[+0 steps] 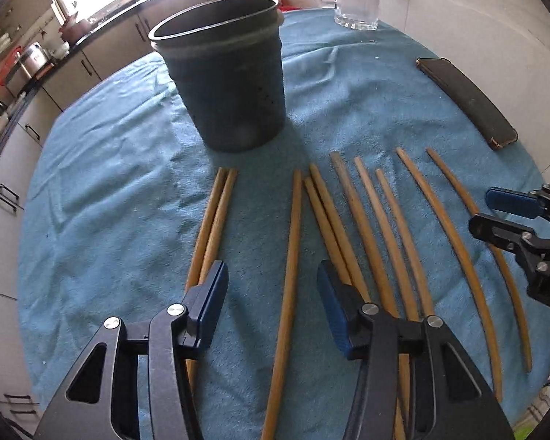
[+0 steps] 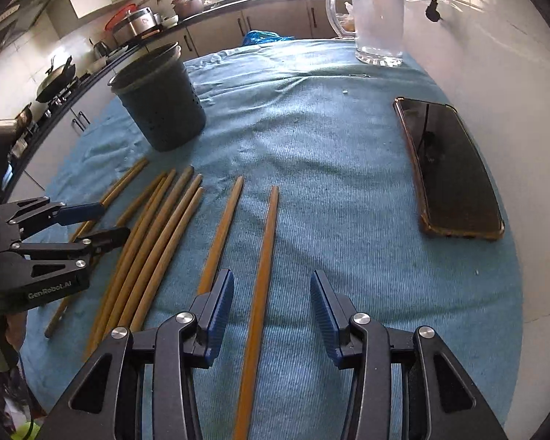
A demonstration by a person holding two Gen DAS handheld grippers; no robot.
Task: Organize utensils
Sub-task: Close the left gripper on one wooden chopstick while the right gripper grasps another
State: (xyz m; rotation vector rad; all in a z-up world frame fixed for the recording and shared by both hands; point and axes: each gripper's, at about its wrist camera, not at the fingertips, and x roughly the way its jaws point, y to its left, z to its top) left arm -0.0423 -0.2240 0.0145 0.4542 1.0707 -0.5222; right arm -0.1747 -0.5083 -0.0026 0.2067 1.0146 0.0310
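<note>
Blue-padded fingers of the left gripper (image 1: 271,304) stand apart over the chopsticks, with one chopstick (image 1: 288,293) lying on the cloth in the gap between them, untouched by either pad. In the right wrist view, the right gripper (image 2: 271,315) likewise has its jaws apart, and a single chopstick (image 2: 260,282) runs up through the gap without either pad pressing on it.

Nine chopsticks in all lie side by side on the blue towel (image 1: 102,190), fanned out in front of the dark utensil holder (image 1: 223,77). Counted from the holder's side: a touching pair (image 1: 216,216) in front of its left edge, then the lone one between the left fingers, then four close together (image 1: 352,216), then two well apart (image 1: 454,220) farther right.

One holder stands upright on the towel; its inside is not visible from here. One glass jug (image 2: 377,18) stands behind and right of the holder, at the towel's far edge. One phone (image 2: 447,168) lies flat well right of the holder, screen up.
</note>
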